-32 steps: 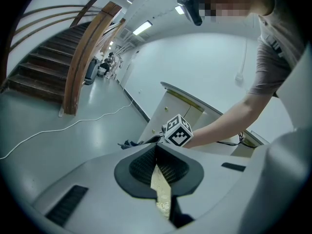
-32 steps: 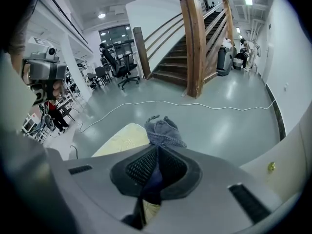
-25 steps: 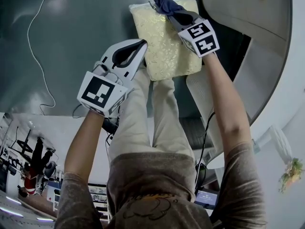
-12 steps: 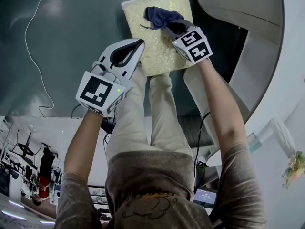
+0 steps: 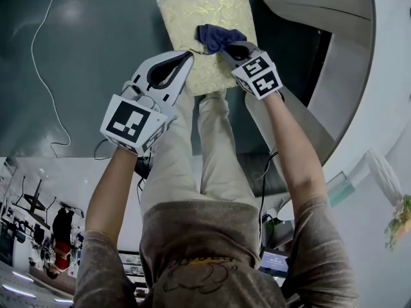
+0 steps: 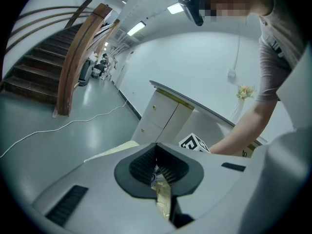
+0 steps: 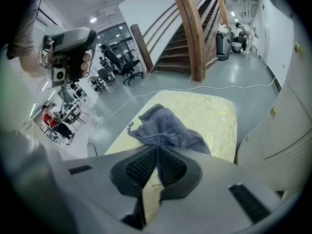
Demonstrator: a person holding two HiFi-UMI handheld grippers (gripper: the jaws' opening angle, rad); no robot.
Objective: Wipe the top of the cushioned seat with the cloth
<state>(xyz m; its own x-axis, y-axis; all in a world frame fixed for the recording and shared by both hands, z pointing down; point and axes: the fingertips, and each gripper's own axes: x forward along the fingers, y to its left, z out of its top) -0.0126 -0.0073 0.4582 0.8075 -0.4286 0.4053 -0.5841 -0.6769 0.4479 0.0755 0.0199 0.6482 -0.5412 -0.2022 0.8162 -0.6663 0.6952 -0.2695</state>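
My right claw (image 5: 226,45) clenched on dark blue cloth (image 5: 214,36). Cloth bunched on top of yellow cushioned seat (image 5: 192,8), about mid-seat. My left claw (image 5: 185,59) pinched closed, holding nothing, beside seat's near left corner.

Both arms reach forward and down, the right arm (image 5: 297,156) stretched further. The left gripper (image 5: 182,61) has its jaws pressed together, empty. The right gripper (image 5: 231,49) pinches the cloth (image 5: 216,37).
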